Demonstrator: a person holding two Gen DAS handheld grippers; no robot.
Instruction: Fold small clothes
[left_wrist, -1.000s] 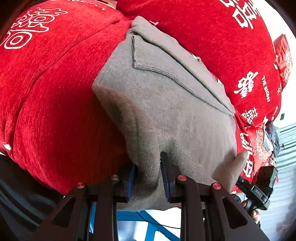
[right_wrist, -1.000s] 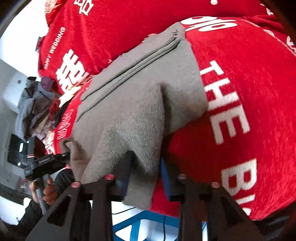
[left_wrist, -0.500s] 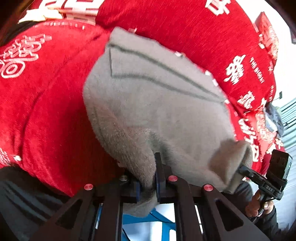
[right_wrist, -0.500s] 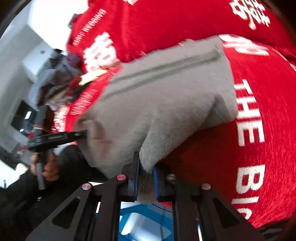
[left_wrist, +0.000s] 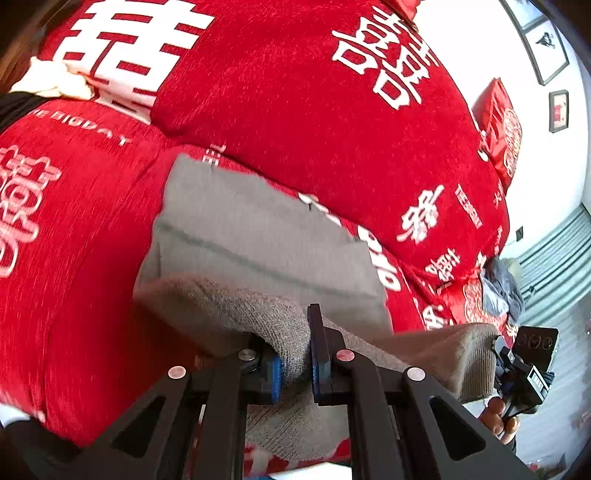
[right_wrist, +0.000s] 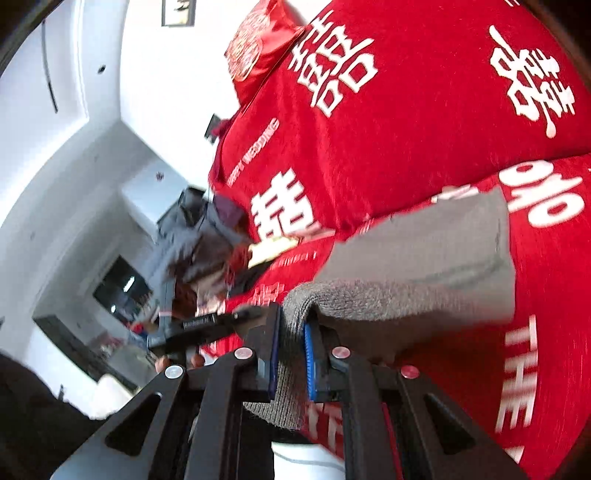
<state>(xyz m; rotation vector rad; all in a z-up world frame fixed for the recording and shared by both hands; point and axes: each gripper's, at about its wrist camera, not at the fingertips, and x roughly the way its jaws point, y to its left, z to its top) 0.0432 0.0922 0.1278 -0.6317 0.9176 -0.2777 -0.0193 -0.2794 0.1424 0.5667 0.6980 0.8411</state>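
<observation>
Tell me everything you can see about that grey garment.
The grey garment looks like soft knitted fleece with a stitched seam running across it. Its far part lies on the red blanket; its near edge is raised, pinched at one corner by the left gripper and at the other by the right gripper.

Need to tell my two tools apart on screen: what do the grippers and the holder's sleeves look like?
Left gripper and right gripper look identical: black angular frames, pinkish round bolt heads, blue ribbed pads. A dark sleeve shows at the right view's lower left.
</observation>
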